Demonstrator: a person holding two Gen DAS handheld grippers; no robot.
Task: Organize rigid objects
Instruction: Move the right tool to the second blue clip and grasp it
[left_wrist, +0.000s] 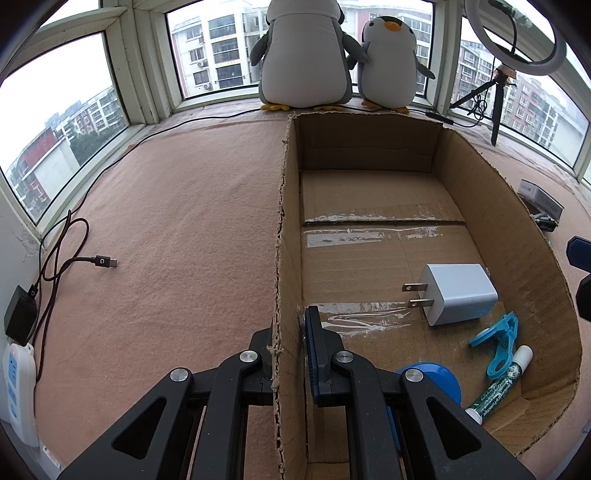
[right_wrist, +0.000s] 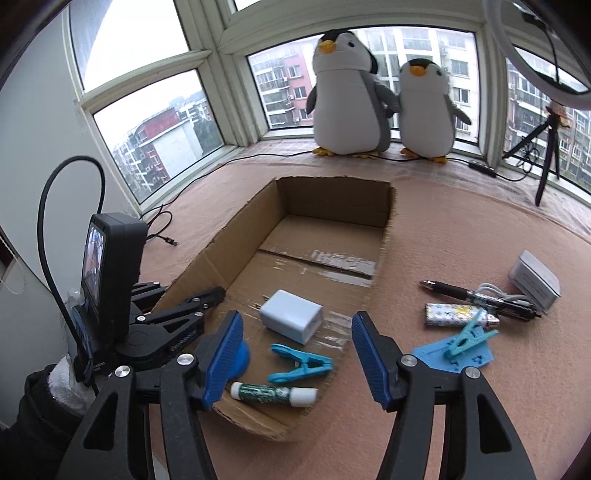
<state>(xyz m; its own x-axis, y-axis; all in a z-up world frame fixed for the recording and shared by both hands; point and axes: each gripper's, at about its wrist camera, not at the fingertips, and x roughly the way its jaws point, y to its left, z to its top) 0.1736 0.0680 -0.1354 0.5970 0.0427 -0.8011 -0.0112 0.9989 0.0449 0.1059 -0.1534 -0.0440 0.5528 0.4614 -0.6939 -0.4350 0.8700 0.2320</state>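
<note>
With your left gripper (left_wrist: 286, 341) fingers pinching the cardboard box (right_wrist: 384, 236) wall and your right gripper (right_wrist: 297, 356) fingers spread empty over the charger (right_wrist: 291, 319) inside, avoid snagging the box rim when reaching for the pen (right_wrist: 476, 297) outside.

Box (right_wrist: 384, 236) far half bare; charger (right_wrist: 291, 320), clip (right_wrist: 300, 365), tube (right_wrist: 273, 393) crowding near end.

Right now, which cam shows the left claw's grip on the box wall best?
Left wrist view. The left claw is shut on the cardboard box, with one finger on each side of the near-left wall. The right wrist view shows that claw only from the side, with its contact on the wall partly hidden.
</note>
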